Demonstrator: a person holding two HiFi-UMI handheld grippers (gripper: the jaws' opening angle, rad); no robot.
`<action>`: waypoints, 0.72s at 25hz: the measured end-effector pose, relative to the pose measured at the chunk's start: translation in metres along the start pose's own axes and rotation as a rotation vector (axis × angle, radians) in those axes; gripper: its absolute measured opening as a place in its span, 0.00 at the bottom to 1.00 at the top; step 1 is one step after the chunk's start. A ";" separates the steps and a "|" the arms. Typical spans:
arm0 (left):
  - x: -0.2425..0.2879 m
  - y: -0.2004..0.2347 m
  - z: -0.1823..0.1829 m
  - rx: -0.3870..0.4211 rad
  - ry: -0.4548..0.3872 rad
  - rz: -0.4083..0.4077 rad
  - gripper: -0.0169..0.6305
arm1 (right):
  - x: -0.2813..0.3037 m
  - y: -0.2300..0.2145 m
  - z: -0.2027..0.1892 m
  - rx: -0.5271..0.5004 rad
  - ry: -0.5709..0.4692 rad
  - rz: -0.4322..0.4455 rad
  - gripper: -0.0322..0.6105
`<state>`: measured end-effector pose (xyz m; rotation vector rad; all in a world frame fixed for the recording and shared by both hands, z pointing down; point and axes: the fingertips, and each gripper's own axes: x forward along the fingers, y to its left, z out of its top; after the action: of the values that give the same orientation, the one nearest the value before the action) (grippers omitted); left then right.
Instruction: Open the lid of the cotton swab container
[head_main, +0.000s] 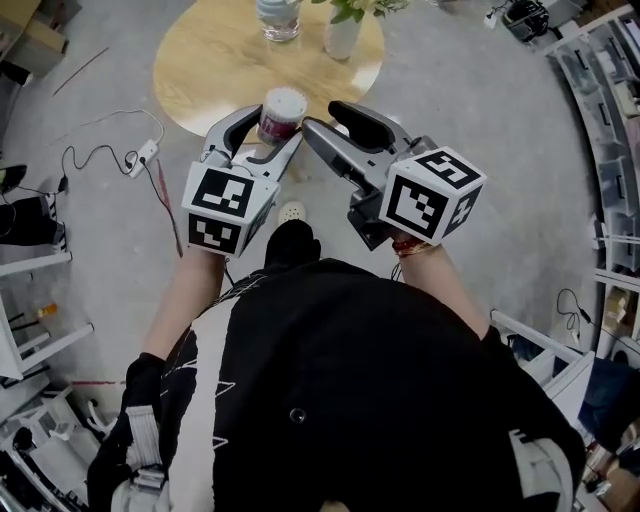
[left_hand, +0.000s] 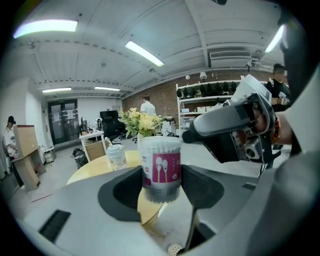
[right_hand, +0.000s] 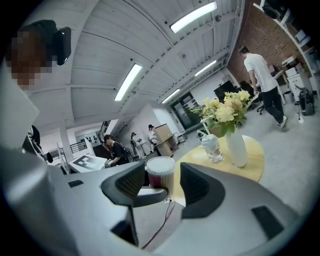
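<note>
The cotton swab container (head_main: 281, 115) is a clear cylinder with a pink label and a white lid (head_main: 284, 102) on top. My left gripper (head_main: 262, 135) is shut on its body and holds it upright in the air in front of the table. In the left gripper view the container (left_hand: 161, 167) sits between both pads. My right gripper (head_main: 325, 118) is just right of the container, level with the lid, and its jaws are open. In the right gripper view the container (right_hand: 160, 175) shows in the gap between the jaws with space on both sides.
A round wooden table (head_main: 215, 70) lies beyond the grippers, with a white vase of flowers (head_main: 342, 35) and a clear jar (head_main: 279, 18) on it. A power strip with cables (head_main: 143, 155) lies on the grey floor at the left. Shelving runs along the right edge.
</note>
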<state>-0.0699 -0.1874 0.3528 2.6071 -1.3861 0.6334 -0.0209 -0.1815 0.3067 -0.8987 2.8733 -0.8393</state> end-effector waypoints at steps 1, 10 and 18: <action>-0.003 -0.004 0.000 0.006 -0.001 -0.007 0.42 | 0.000 0.004 -0.001 -0.014 0.004 0.002 0.42; -0.012 -0.036 -0.002 0.022 0.011 -0.086 0.41 | -0.011 0.015 -0.011 -0.090 0.029 -0.046 0.47; -0.015 -0.055 -0.007 0.043 0.041 -0.129 0.41 | -0.009 0.020 -0.019 -0.122 0.047 -0.059 0.46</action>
<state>-0.0343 -0.1423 0.3582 2.6738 -1.1940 0.7020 -0.0267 -0.1538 0.3117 -0.9931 2.9803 -0.7042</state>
